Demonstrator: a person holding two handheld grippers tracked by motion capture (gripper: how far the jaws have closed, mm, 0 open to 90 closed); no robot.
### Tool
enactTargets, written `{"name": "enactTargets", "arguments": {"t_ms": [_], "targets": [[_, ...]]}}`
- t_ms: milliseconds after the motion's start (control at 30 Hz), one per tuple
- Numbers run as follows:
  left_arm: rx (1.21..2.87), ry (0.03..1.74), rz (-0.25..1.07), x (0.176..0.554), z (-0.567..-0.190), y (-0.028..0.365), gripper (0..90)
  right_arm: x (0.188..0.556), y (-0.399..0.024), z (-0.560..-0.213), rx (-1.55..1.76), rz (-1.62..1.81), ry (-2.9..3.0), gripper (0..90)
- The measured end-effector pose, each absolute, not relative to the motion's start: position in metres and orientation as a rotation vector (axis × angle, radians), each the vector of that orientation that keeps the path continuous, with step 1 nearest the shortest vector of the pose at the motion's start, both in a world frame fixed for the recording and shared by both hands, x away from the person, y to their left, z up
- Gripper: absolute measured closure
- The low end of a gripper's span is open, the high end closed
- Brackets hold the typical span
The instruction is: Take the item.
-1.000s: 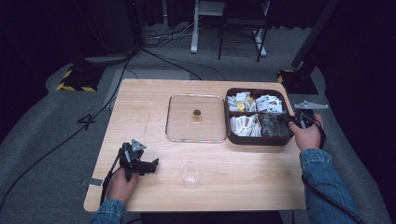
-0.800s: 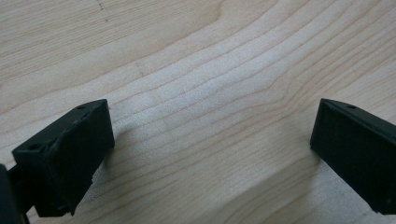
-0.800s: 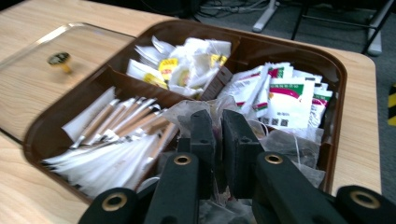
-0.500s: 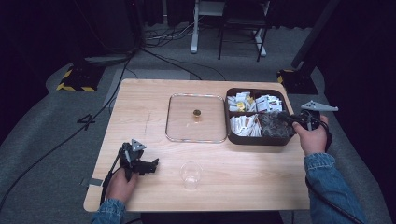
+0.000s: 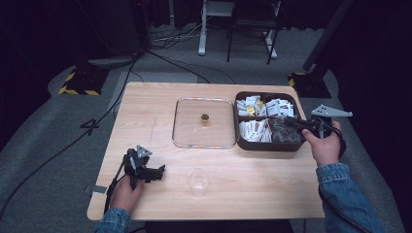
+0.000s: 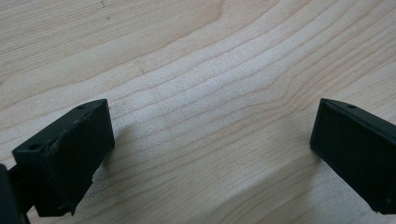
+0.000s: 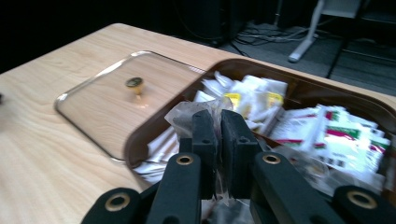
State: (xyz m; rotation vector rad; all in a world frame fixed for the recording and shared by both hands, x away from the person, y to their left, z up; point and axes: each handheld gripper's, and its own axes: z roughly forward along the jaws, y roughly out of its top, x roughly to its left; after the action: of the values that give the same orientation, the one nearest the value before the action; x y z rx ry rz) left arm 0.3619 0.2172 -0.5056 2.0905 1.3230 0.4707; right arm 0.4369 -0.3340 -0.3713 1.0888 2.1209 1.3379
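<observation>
The right gripper (image 5: 291, 121) has drawn back toward the frame's right edge since the earlier frame, its jaws now over the near right compartment of the brown box (image 5: 266, 145). At centre frame lies the wooden table (image 5: 145, 111), then the clear lid (image 5: 202, 122) left of the box. The right jaws are pinched nearly together on what looks like a clear plastic packet (image 7: 196, 112). At lower left, the left gripper (image 6: 210, 140) rests with jaws wide apart, holding nothing. A small clear cup (image 5: 199, 180) stands near the bottom edge.
</observation>
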Motion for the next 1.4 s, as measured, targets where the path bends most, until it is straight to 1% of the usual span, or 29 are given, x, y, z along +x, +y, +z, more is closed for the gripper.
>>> {"name": "enactTargets", "arguments": {"t_ms": [167,367,800,1033,1400], "targets": [[2.090,1.325,0.475,0.361,-0.505,0.217,0.0,0.430,-0.323,-0.364,1.038,1.372,2.143,85.1],[2.091,1.325,0.476,0.361,-0.505,0.217,0.0,0.416,-0.298,-0.354,0.950,1.433,2.198,85.1],[2.091,1.323,0.475,0.361,-0.505,0.217,0.0,0.389,-0.235,-0.335,0.738,1.517,2.320,85.1],[2.092,1.319,0.471,0.362,-0.506,0.217,0.0,0.376,-0.210,-0.334,0.669,1.540,2.376,85.1],[2.093,1.316,0.466,0.363,-0.506,0.217,0.0,0.360,-0.180,-0.339,0.655,1.572,2.407,85.1]]}}
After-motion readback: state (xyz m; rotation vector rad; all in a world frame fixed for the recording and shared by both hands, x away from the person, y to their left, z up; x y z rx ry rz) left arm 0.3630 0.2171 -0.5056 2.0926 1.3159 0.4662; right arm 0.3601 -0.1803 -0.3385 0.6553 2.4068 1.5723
